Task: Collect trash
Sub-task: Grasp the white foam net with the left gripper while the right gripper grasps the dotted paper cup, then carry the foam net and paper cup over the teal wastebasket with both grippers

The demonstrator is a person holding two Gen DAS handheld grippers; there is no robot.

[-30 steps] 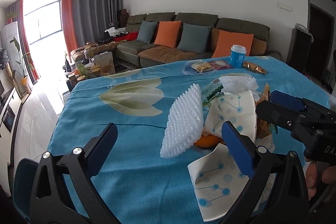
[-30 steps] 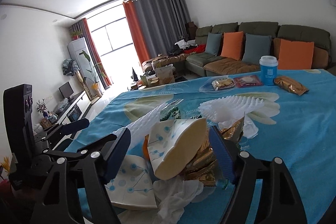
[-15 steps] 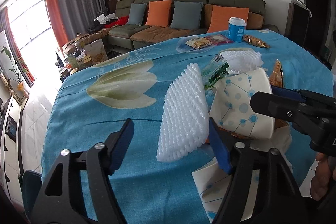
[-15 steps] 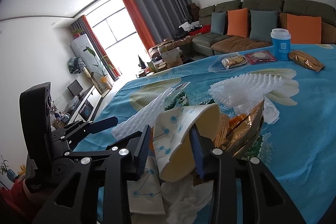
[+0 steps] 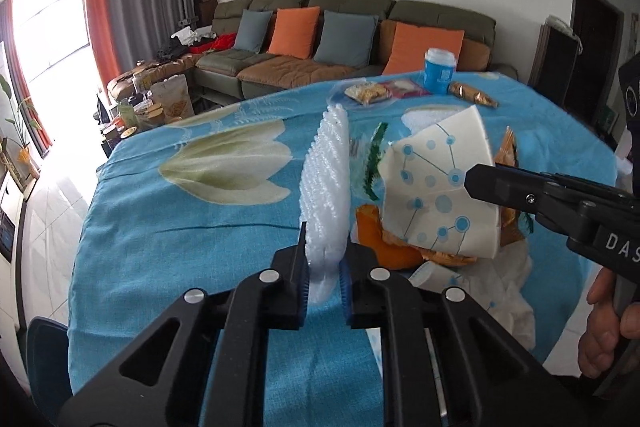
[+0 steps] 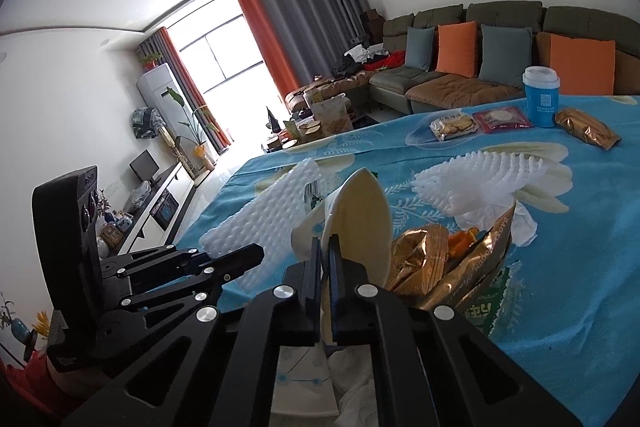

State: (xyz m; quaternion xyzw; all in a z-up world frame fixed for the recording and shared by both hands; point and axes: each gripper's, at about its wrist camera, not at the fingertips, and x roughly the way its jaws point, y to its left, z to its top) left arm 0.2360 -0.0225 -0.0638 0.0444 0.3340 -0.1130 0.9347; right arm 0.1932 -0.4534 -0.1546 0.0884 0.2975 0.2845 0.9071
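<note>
A: Where is the trash lying relative to the tongs?

B: Both are already in it. The left tongs [image 5: 323, 277] are closing on the lower edge of the white foam net [image 5: 326, 187], and the pads are pressing it between them. The net is standing on edge, its long axis running up and away from those tongs toward the sofa [image 5: 352, 39].

A: And the right?

B: The right tongs [image 6: 325, 267] are clamped tight on the rim of the crushed paper cup [image 6: 360, 219], squeezing it flat. The cup is sticking up and forward from the jaws, over the near edge of the bench [image 5: 180, 247]. From the left view it is sitting just right of the net, with the right tongs coming in from the side.

A: So the next move is depending on what?

B: I am judging that each hand is nearest its own piece, net on the left, cup on the right, so both can lift without crossing.

A: Anything hard to read?

B: Plenty. The gold wrappers [image 6: 444, 267], an orange peel [image 5: 374, 239] and white tissue [image 5: 508, 291] are piling under the cup, partly hidden by it. A 2nd foam net [image 6: 480, 183] is lying further back. No bin or bag is showing in either view, so I cannot tell where the trash is meant to go. A person's fingers [image 5: 600, 327] are cut off at the frame edge.
</note>
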